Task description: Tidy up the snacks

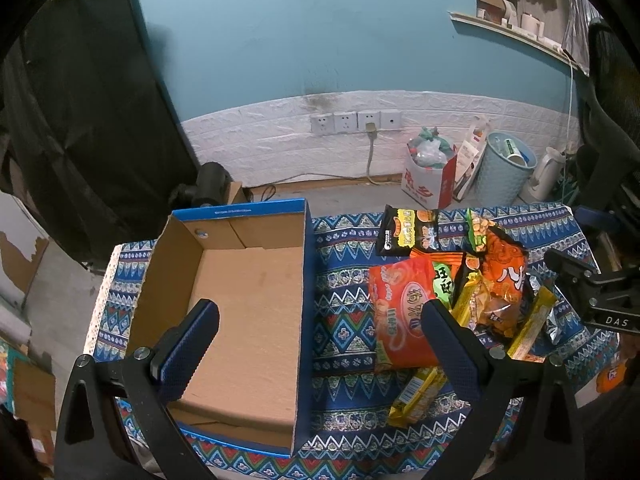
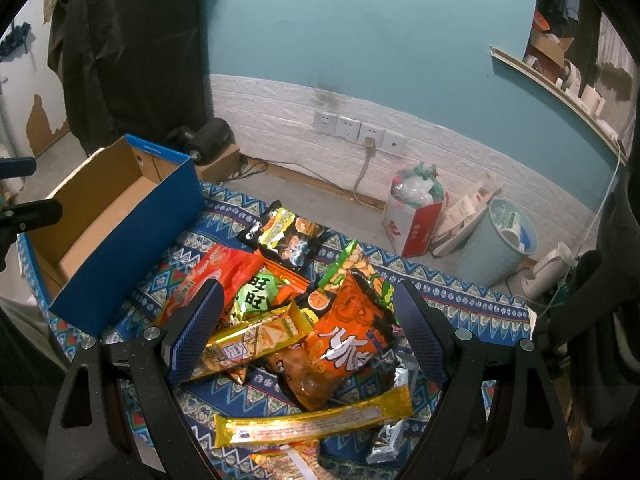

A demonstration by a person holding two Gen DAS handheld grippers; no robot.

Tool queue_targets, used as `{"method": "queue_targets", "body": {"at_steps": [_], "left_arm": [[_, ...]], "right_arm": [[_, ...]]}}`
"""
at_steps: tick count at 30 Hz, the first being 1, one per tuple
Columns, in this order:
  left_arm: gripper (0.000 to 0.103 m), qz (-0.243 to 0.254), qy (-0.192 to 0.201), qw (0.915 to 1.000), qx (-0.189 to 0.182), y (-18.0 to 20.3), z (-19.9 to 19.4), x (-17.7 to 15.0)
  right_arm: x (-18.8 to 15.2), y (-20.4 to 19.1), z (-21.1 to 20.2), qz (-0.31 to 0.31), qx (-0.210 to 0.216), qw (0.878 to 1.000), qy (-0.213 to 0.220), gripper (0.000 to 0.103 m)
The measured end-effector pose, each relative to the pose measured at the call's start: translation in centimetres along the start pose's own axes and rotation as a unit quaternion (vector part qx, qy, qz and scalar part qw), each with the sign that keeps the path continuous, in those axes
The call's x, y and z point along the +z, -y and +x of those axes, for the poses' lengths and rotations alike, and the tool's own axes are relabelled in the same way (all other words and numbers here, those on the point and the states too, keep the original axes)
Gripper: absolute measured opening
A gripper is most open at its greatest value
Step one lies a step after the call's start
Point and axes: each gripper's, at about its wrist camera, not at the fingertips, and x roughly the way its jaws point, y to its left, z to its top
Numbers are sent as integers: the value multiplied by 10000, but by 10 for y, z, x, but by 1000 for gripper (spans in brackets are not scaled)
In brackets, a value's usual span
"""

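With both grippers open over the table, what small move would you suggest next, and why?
Probably lower the right gripper onto the gold snack pack on top of the pile and close. Both grippers are open and hold nothing, the cardboard box has nothing in it, and that pack already lies between the right fingers.

my left wrist view looks down near the open blue cardboard box (image 1: 240, 312), my right over the heaped snack packets (image 2: 304, 320), both sharing the patterned blue tablecloth (image 1: 344, 312).
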Motion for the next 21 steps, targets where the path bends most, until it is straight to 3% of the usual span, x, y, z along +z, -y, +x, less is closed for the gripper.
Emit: {"method": "queue_targets", "body": {"at_steps": [21], "left_arm": [[102, -23, -2, 9999, -137, 0, 1, -2]], "right_arm": [[-1, -1, 0, 12, 7, 10000, -18, 85]]}}
